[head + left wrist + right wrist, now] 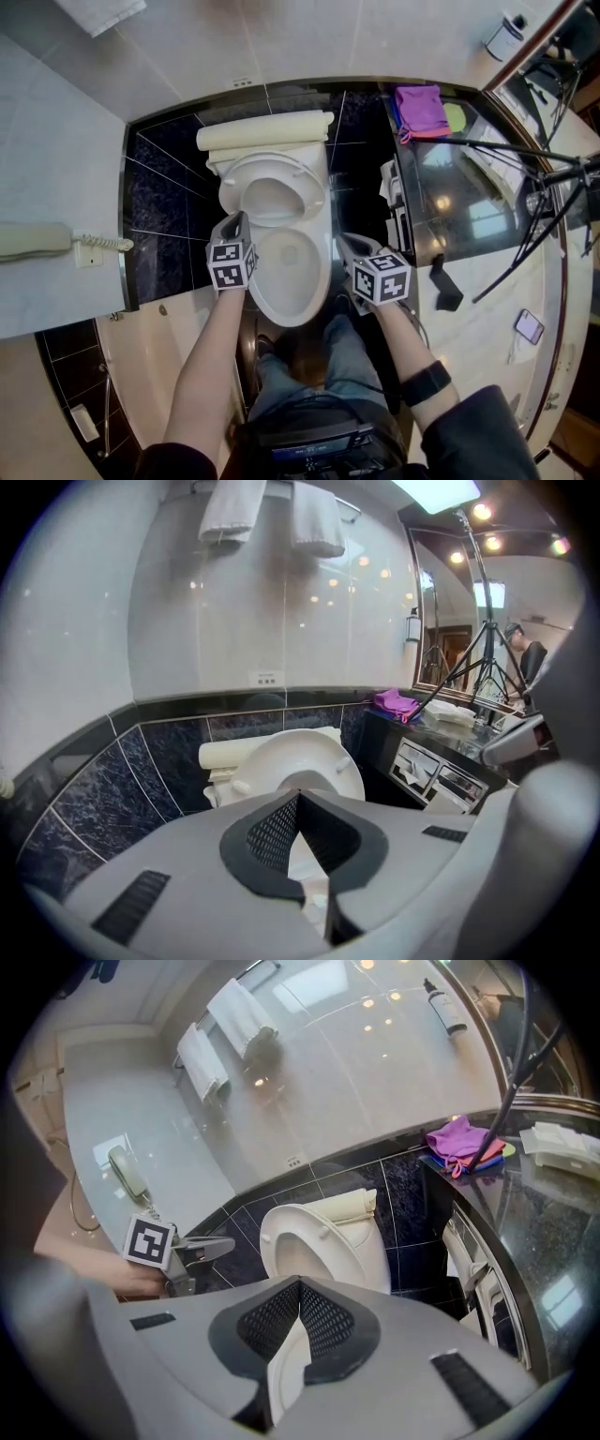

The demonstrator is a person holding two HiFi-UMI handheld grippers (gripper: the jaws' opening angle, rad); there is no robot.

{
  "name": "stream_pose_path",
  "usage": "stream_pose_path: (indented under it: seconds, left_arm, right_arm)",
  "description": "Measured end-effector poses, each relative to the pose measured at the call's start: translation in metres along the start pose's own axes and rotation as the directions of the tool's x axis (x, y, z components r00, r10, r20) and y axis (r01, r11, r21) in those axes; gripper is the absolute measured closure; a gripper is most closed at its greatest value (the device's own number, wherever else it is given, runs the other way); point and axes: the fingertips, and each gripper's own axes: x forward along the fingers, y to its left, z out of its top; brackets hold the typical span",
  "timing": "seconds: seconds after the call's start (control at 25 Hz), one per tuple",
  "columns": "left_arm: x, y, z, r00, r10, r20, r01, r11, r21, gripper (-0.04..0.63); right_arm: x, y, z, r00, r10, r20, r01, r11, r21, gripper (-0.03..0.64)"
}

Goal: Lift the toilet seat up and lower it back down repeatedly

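The white toilet (314, 281) stands against the dark tiled wall, its bowl open. Its seat (272, 192) (272, 761) (328, 1232) is tilted up toward the cream lid (267, 131) behind it. My left gripper (240, 217) (298, 797) is at the seat's left edge, jaws shut with the tips meeting and nothing between them; whether it touches the seat I cannot tell. My right gripper (343, 240) (300, 1283) hovers at the bowl's right side, shut and empty, apart from the seat. The left gripper (202, 1251) also shows in the right gripper view, a little left of the seat.
A dark glass counter (469, 187) with a purple cloth (419, 108) runs along the right, and a white control panel (394, 202) sits on its side. Tripod legs (544, 187) cross it. A wall phone (37, 239) hangs left. Towels (272, 517) hang above.
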Motion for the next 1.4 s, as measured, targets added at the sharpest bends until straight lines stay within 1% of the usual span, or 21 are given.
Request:
stream_pose_path:
  seconds: [0.2,0.36,0.52,0.64,0.88,1.0,1.24,1.4]
  left_arm:
    - [-0.069,-0.007,0.007,0.999,-0.037,0.025,0.037,0.999,0.017,0.595]
    - [-0.12,-0.009,0.014,0.996,-0.063,0.056,0.061,0.998,0.023,0.595]
    - [-0.164,-0.005,0.018,0.992,-0.079,0.093,0.079,0.997,0.006,0.595]
    - [-0.197,-0.002,0.013,0.991,-0.083,0.107,0.084,0.996,-0.005,0.595]
    - [-0.244,-0.002,0.003,0.986,-0.098,0.131,0.099,0.995,0.006,0.595]
    - [-0.26,-0.004,-0.002,0.984,-0.111,0.142,0.109,0.994,0.017,0.595]
    - [-0.282,-0.011,-0.015,0.98,-0.131,0.152,0.127,0.991,0.031,0.595]
    - [-0.292,-0.011,-0.021,0.979,-0.135,0.155,0.13,0.991,0.039,0.595]
  right_arm:
    - [-0.016,0.031,0.006,1.0,-0.026,-0.001,0.026,0.994,-0.11,0.6]
    - [-0.033,0.059,0.012,0.999,-0.04,0.027,0.044,0.987,-0.156,0.6]
    - [-0.055,0.083,0.017,0.996,-0.07,0.058,0.08,0.977,-0.199,0.6]
    - [-0.07,0.099,0.01,0.994,-0.086,0.065,0.098,0.973,-0.21,0.6]
    - [-0.098,0.118,-0.006,0.989,-0.12,0.083,0.135,0.967,-0.218,0.6]
    - [-0.107,0.124,-0.012,0.986,-0.138,0.096,0.157,0.961,-0.226,0.601]
    - [-0.126,0.128,-0.034,0.981,-0.161,0.104,0.18,0.961,-0.211,0.6]
    - [-0.134,0.132,-0.042,0.981,-0.163,0.108,0.182,0.963,-0.201,0.601]
